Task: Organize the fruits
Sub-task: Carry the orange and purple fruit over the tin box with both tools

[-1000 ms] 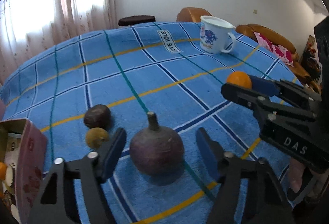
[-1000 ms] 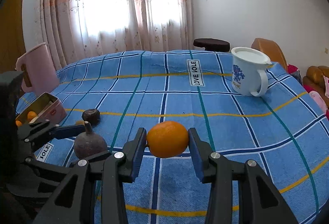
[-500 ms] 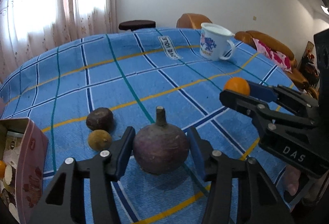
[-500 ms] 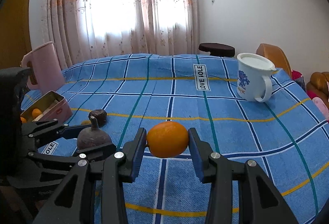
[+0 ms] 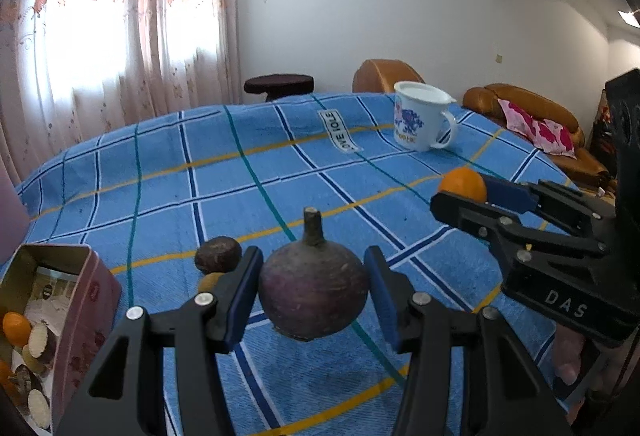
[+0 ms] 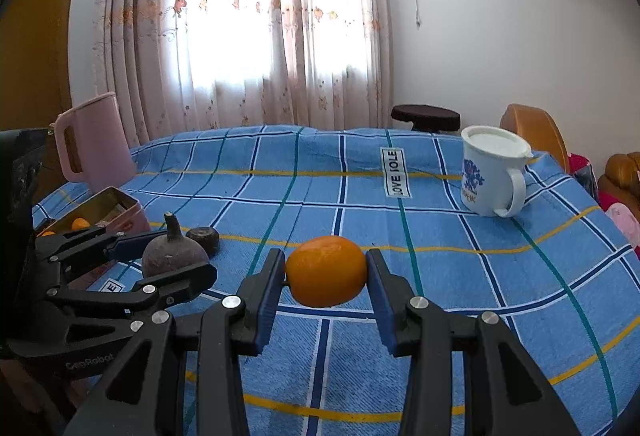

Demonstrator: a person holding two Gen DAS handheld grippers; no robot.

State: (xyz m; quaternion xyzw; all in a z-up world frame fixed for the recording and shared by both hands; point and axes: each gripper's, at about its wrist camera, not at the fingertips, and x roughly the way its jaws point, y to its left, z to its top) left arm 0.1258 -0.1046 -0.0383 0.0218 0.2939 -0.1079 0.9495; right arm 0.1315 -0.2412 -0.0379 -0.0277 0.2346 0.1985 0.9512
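Note:
My left gripper [image 5: 314, 288] is shut on a dark purple round fruit with a stem [image 5: 313, 290] and holds it above the blue checked tablecloth [image 5: 248, 188]. My right gripper [image 6: 326, 278] is shut on an orange [image 6: 326, 271], also held above the cloth. Each gripper shows in the other's view: the right one [image 5: 460, 192] with the orange [image 5: 464, 185], the left one [image 6: 168, 256] with the purple fruit [image 6: 174, 256]. A dark brown fruit [image 5: 218, 259] and a small yellowish one [image 5: 210, 281] lie on the cloth. An open pink tin [image 5: 86, 290] at the left holds several fruits.
A white mug with blue flowers [image 5: 420, 120] stands at the far right of the table. A pink jug [image 6: 94, 140] stands at the far left, behind the tin [image 6: 128, 214]. Sofas [image 5: 520, 112] and a dark stool [image 5: 279, 84] lie beyond the table edge.
My left gripper has shut on the purple fruit and lifted it off the cloth. My right gripper has risen a little with the orange.

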